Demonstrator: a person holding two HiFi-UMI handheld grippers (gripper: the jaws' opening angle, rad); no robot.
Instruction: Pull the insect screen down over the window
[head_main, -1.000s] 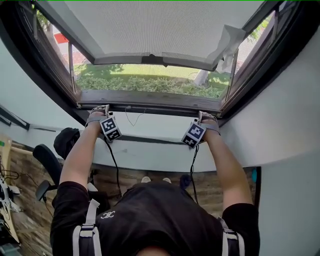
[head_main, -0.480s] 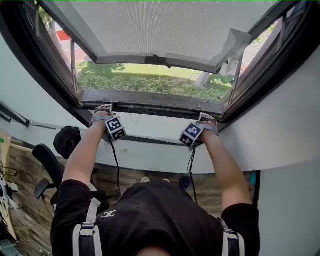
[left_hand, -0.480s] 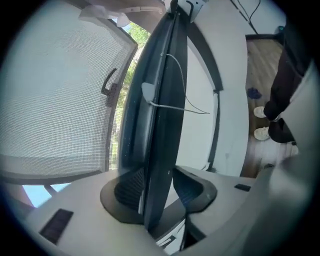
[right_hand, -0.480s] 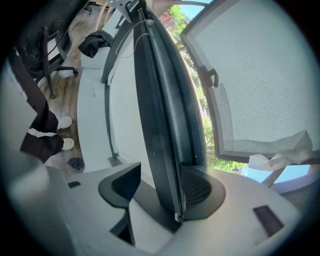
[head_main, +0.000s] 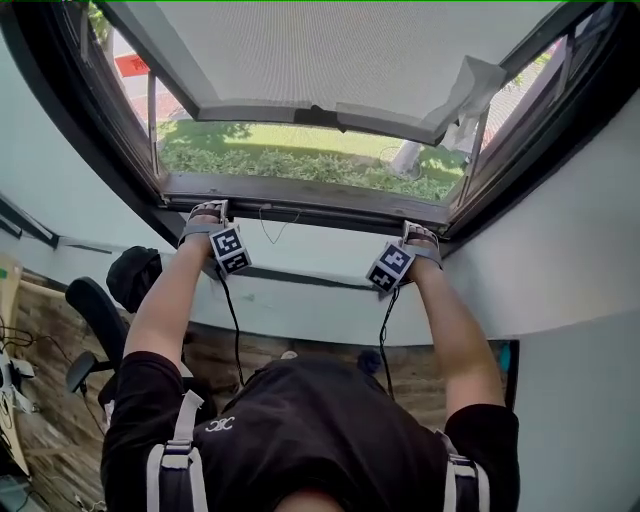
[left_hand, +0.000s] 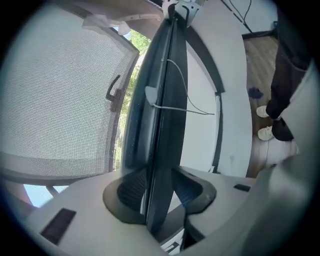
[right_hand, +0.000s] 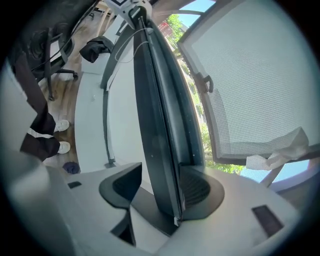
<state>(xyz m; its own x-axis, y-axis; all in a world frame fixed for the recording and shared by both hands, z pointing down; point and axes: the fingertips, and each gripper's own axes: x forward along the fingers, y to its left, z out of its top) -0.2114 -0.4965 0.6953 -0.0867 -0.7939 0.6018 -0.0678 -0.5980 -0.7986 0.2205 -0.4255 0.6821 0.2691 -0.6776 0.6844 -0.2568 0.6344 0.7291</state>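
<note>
My left claw (head_main: 204, 210) and right claw (head_main: 420, 229) sit astride the dark metal window rail (head_main: 310, 205), jaws just narrowed yet loose — the grey-framed mesh insect screen (head_main: 300, 55) hangs well above that rail; tugging now, I'd likely slip

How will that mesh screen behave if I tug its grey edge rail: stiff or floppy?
The mesh screen is probably light, being thin open weave. Its grey edge rail looks straight and rigid, so it likely moves as one piece. The mesh itself would probably give if pushed.
</note>
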